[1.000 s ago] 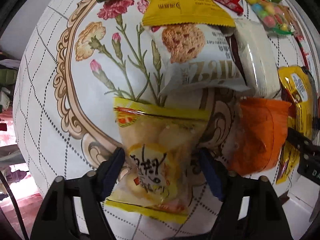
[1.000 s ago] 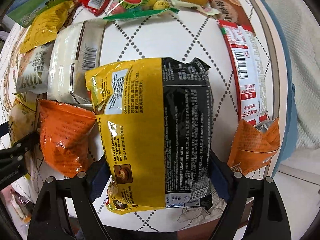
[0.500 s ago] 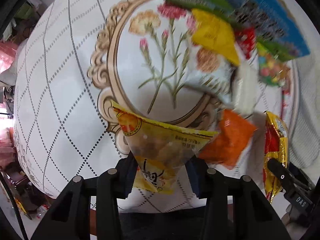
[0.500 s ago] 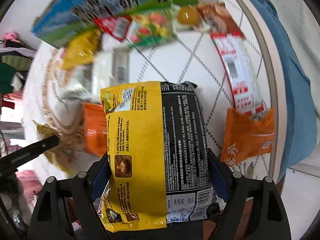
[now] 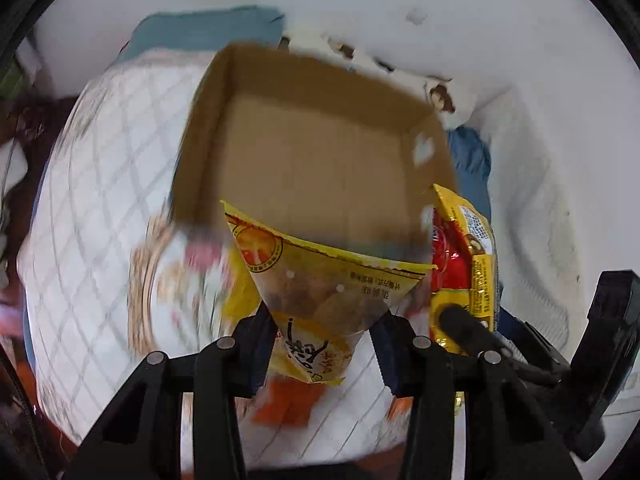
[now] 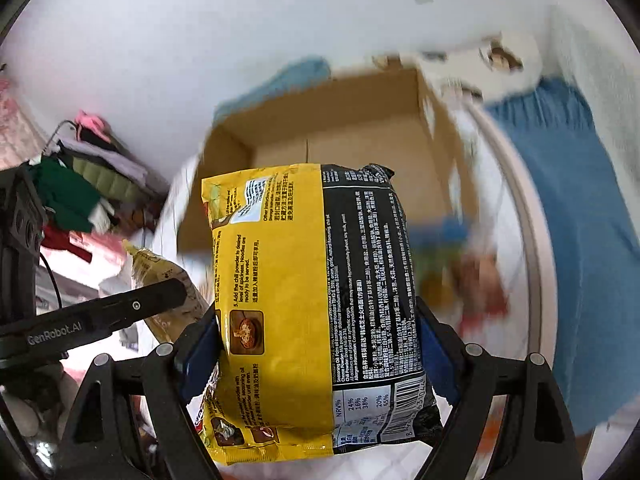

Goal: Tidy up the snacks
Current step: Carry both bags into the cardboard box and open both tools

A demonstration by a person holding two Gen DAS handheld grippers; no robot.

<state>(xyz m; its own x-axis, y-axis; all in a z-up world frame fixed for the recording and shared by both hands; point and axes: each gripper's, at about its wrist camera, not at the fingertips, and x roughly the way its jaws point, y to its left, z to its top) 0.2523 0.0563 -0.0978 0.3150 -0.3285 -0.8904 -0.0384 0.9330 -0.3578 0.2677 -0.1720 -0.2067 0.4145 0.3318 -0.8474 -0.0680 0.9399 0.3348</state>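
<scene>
A white quilted surface (image 5: 92, 208) carries an open cardboard box (image 5: 320, 160). Before the box, left tongs (image 5: 324, 336) clamp a yellow snack packet (image 5: 320, 296); right tongs (image 6: 316, 344) clamp a noodle packet (image 6: 308, 300) reading "NRV%".

Matt cardboard box (image 5: 320, 152), glossy plastic noodle packet (image 6: 304, 280), quilted cloth table cover (image 5: 100, 200)

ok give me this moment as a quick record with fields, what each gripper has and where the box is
left gripper: shut on the yellow snack packet, pinched at its lower part
right gripper: shut on the yellow and black instant noodle pack, fingers at both sides
cardboard box: open, nothing visible inside, ahead of both grippers
table: round, white quilted cover, blurred
other snacks: blurred, not identifiable
</scene>
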